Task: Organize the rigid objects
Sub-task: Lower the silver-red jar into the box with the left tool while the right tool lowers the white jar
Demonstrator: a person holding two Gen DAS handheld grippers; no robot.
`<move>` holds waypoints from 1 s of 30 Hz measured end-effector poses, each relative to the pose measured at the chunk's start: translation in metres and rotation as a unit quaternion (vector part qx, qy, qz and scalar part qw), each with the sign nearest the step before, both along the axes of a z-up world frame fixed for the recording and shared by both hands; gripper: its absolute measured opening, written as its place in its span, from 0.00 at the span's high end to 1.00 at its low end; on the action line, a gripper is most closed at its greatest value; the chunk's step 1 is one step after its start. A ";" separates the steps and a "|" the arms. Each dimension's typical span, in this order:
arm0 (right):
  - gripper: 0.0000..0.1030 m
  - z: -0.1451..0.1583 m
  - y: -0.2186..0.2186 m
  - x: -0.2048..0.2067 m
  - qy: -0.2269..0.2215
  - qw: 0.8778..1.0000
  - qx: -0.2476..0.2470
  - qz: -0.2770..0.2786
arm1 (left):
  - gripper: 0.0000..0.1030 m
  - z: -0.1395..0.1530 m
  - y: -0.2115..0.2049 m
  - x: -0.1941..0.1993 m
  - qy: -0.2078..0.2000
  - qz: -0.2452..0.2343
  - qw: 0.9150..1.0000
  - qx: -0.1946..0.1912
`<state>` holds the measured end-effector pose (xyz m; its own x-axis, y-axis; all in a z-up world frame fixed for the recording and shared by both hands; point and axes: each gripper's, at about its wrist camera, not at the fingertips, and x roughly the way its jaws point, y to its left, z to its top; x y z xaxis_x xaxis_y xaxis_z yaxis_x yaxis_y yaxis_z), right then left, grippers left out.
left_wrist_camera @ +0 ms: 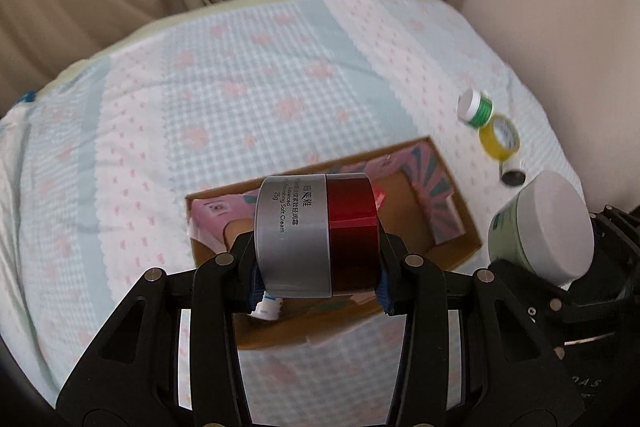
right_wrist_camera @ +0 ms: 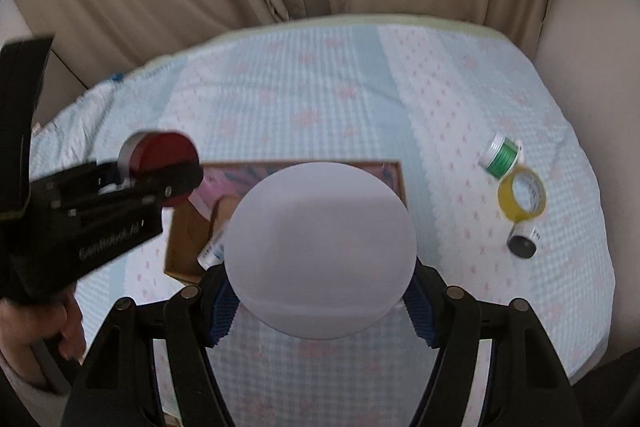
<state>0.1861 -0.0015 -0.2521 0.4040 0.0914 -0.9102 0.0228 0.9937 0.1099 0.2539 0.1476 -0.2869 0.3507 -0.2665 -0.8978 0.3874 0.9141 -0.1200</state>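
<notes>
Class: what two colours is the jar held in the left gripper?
Silver and red jar; clearest in the left wrist view.

left wrist: steeply down, close over cardboard box point(left_wrist_camera: 452, 227) | right wrist: likewise | shared: box, bedspread point(right_wrist_camera: 360, 87)

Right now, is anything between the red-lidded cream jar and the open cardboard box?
Nothing visible blocks it. The left gripper holds the cream jar above the cardboard box, whose opening is clear apart from a small white tube lying inside.
</notes>
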 end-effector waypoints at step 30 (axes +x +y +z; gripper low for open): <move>0.35 -0.174 0.021 0.056 0.137 0.985 -0.059 0.091 | 0.62 -0.164 -0.053 0.066 0.121 -0.125 0.982 0.072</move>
